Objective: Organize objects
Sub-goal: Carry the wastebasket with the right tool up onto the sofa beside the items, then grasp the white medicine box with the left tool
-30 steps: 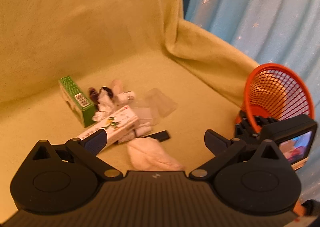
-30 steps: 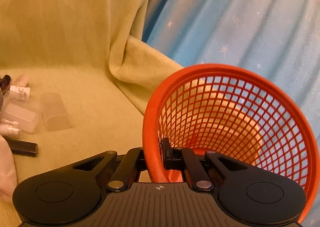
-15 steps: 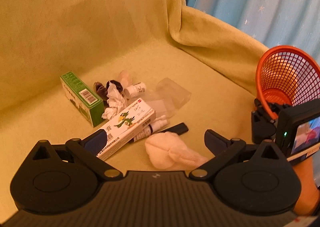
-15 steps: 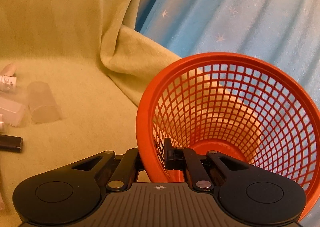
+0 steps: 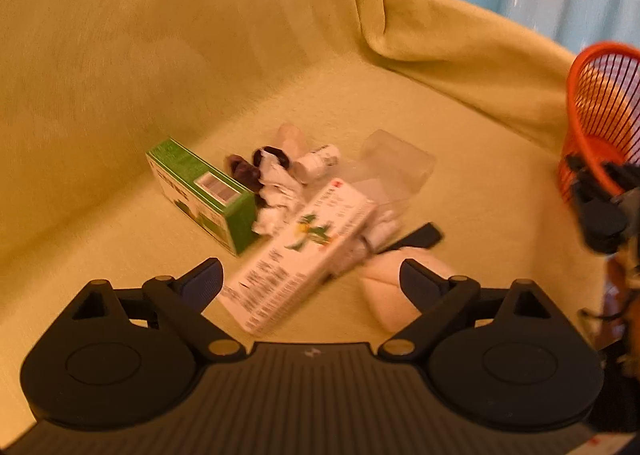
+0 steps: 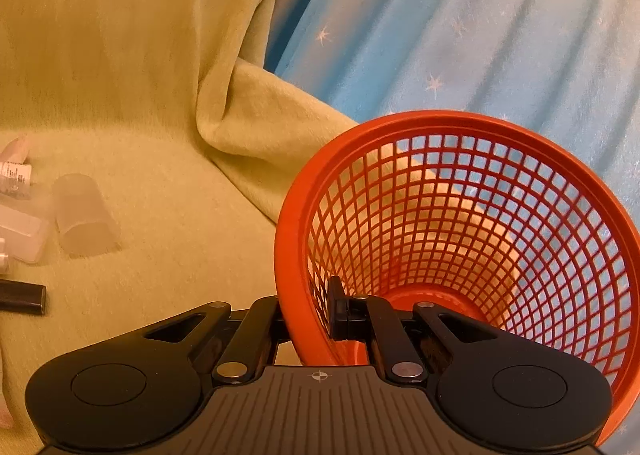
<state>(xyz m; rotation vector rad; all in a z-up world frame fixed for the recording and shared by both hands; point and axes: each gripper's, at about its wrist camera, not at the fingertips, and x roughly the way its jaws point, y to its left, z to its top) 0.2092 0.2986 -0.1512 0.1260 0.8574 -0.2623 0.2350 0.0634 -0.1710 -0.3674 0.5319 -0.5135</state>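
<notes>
Left wrist view: the left gripper, spread wide and just now closing slightly with nothing pinched, straddles the near end of the white box, whose long axis runs toward one o'clock. The right gripper, pinching the basket rim, waits at three o'clock.

My orange basket is glossy moulded plastic mesh. The yellow-green cover is soft cloth, matt and napped. The green box and the white box are printed card — smooth, slightly sheened. The clear cup is frosted plastic. My left gripper is matt black plastic — ribbed pads.
</notes>
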